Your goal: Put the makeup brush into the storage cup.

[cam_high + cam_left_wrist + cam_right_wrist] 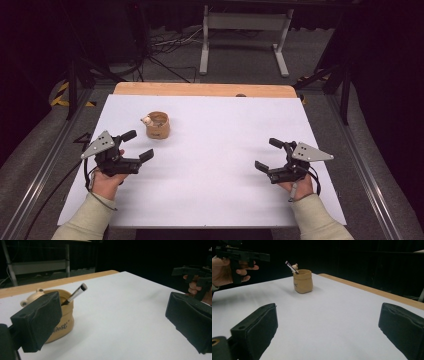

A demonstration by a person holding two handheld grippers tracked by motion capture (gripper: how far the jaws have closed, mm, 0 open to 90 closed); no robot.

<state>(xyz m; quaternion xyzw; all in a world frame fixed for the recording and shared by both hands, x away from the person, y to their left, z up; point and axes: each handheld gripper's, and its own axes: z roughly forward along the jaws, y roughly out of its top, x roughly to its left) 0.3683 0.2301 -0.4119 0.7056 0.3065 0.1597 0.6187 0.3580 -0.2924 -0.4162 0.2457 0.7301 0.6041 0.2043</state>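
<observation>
We see a tan pot point(158, 125) standing upright on the white table point(215, 165), toward its far left part, with a dark-handled brush point(74, 294) leaning out of it and a small bear-like figure point(32, 298) on its rim. The left gripper point(134, 146) hovers just in front of the pot, near it but not touching, its jaws spread wide apart with nothing between them. The right gripper point(267, 154) sits well apart on the right side of the table, its jaws likewise wide (only bare table shows between them). In the right gripper view the pot point(303, 281) stands far off, beside the left hand point(223, 271).
</observation>
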